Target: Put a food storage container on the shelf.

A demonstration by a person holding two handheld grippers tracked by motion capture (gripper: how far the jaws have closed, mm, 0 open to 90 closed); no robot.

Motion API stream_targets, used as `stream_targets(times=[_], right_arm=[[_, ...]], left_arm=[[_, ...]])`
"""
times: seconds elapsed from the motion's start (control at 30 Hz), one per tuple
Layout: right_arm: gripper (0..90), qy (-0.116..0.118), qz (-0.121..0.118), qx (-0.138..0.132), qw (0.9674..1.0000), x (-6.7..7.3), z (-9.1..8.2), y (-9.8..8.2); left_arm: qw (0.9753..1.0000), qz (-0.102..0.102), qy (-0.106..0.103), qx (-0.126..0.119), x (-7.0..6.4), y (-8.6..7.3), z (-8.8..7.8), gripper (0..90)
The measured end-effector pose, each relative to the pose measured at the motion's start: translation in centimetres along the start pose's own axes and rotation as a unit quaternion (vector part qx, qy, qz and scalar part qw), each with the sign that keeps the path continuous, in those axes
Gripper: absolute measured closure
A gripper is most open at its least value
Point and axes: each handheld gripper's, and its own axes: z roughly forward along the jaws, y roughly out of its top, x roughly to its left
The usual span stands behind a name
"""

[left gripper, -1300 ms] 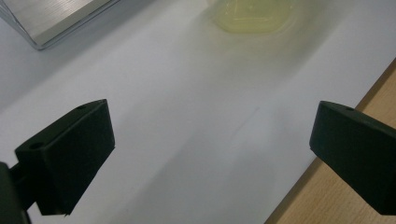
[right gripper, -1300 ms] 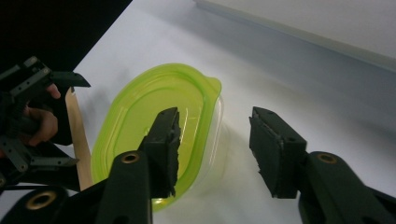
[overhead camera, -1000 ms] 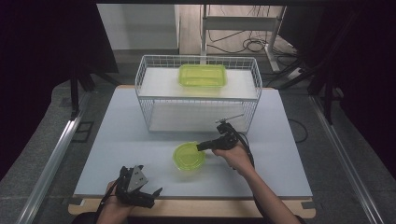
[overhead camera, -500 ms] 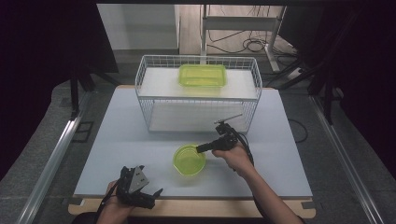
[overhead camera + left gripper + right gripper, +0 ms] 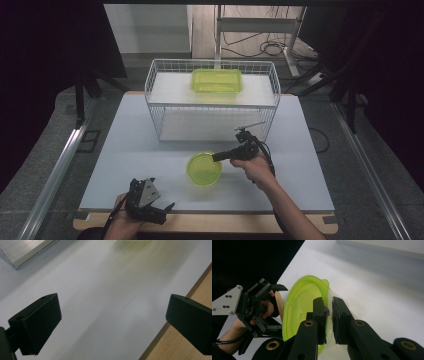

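Green bowl [image 5: 204,169] unmoved — right gripper [image 5: 218,156] jaws still clamp its rim — left gripper [image 5: 165,209] jaws wide.

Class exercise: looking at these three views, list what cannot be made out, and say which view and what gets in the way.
- Bowl contents: right gripper view, its jaws cover the near wall; high view too small.
- Whether the tray holds anything: high view, too small, behind basket wire.
- Yellow-green smear at the top of the left gripper view: blurred, cut by the edge.
- Left gripper wrist: high view, cut by the bottom edge.
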Motion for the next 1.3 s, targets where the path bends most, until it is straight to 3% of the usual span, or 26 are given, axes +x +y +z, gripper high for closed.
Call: stream_targets(times=[0.5,1.3], right_arm=[[82.2,0.013,-0.001,-0.041,0.9991,1.0,-2.4,0.6],[82.3,0.021,-0.010,-0.077,0.9968,2.6,-5.3,1.7]], left_arm=[[1.0000,0.001,-0.001,0.001,0.0,0.0,0.0,0.1],[1.0000,0.000,-0.002,0.000,0.0,0.0,0.1,0.2]])
